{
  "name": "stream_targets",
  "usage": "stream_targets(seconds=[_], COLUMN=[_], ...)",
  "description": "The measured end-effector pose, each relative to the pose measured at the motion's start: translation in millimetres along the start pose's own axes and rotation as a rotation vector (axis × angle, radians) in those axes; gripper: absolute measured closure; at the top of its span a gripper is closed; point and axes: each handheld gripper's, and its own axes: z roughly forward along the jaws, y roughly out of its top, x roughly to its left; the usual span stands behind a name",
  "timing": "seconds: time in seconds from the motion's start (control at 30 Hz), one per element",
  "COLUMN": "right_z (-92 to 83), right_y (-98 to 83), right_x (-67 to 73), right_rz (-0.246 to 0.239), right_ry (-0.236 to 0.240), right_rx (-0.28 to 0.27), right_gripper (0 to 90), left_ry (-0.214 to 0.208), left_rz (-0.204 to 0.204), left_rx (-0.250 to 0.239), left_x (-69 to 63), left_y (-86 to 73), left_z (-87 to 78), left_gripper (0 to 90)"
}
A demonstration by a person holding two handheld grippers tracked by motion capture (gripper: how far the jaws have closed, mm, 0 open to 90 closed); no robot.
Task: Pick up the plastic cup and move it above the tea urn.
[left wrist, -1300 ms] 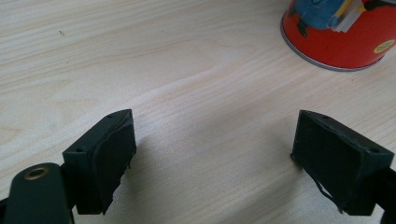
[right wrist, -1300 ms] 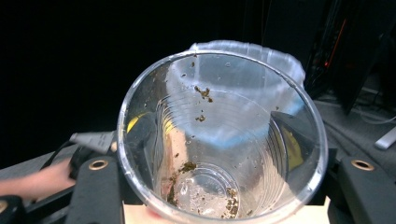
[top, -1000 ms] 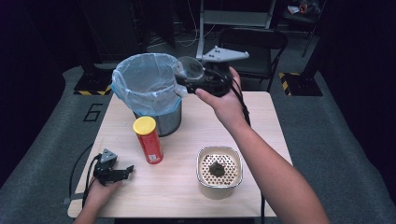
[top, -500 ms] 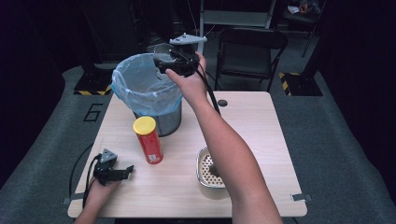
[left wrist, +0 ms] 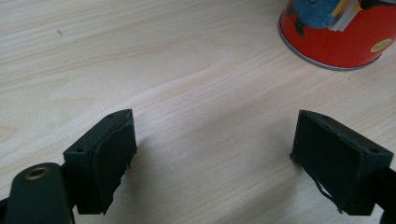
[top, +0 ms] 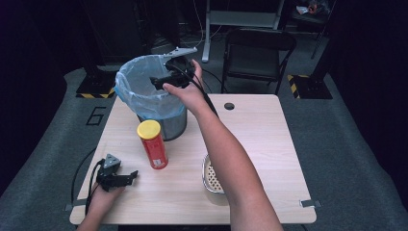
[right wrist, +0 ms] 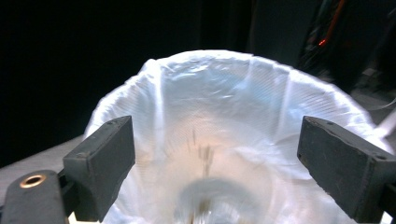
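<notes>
- Since a second ago, my right gripper (top: pixel 159 83) has swung from beside the bin to over its mouth at the upper left of the high view, and the clear cup it carried then is out of its grip.
- Its jaws have just been opening; in the right gripper view they stand wide apart at the lower corners of the frame, with no pad pressing on anything.
- Between those jaws I look straight down into the bin (right wrist: pixel 224 140), lined with a pale blue bag; a round, clear, blurred shape sits low at the bottom centre of the frame, inside the liner, and I cannot tell which way it points.
- From above, the bin (top: pixel 126 91) stands upright at the table's far left corner, its long axis vertical and its mouth facing up under my right hand (top: pixel 185 94).
- Just below the bin in the high view, the red can (top: pixel 153 144) with a yellow lid stands upright, close to the bin.
- My left gripper (top: pixel 126 177) rests low on the table (top: pixel 269 139) at the lower left, jaws wide over bare wood in the left gripper view, the can's (left wrist: pixel 341 35) base at the upper right.
- At the lower centre, a perforated basket (top: pixel 211 178) shows partly behind my right forearm.
</notes>
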Motion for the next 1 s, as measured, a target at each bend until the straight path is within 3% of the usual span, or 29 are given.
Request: stream_targets(seconds=[0.2, 0.33, 0.43, 0.5, 0.63, 0.83, 1.0], right_z=[-18.9, -34.6, -43.9, -50.5, -61.9, -86.9, -105.0], right_y=[-2.2, -8.4, -12.9, -15.4, -21.0, -31.5, -47.6], right_x=[-11.5, -18.9, -24.5, -28.9, -34.6, -39.4, -43.6], right_rz=[0.031, 0.0, 0.004, 0.014, 0.02, 0.017, -0.004], right_ry=[-0.025, -0.031, -0.039, -0.037, -0.042, -0.068, -0.09], right_rx=[-0.031, -0.029, -0.027, -0.034, -0.037, -0.053, -0.023], right_gripper=[12.9, 13.7, 14.5, 16.0, 19.1, 24.0, 30.4], left_ry=[0.0, 0.001, -0.016, -0.044, -0.052, -0.08, -0.085], left_rz=[-0.01, -0.015, -0.012, -0.032, -0.048, -0.114, -0.084], left_rx=[0.005, 0.002, 0.008, 0.006, 0.01, -0.088, -0.115], left_x=[-1.2, -2.0, -2.3, -2.5, -1.0, -3.5, -9.4], left_y=[0.0, 0.0, 0.3, -0.7, -1.2, 6.1, 11.4], left_z=[-0.2, -0.4, -2.4, -5.1, -11.8, -30.0, -40.0], left_gripper=[13.1, 13.2, 13.5, 14.8, 15.6, 14.4, 14.0])
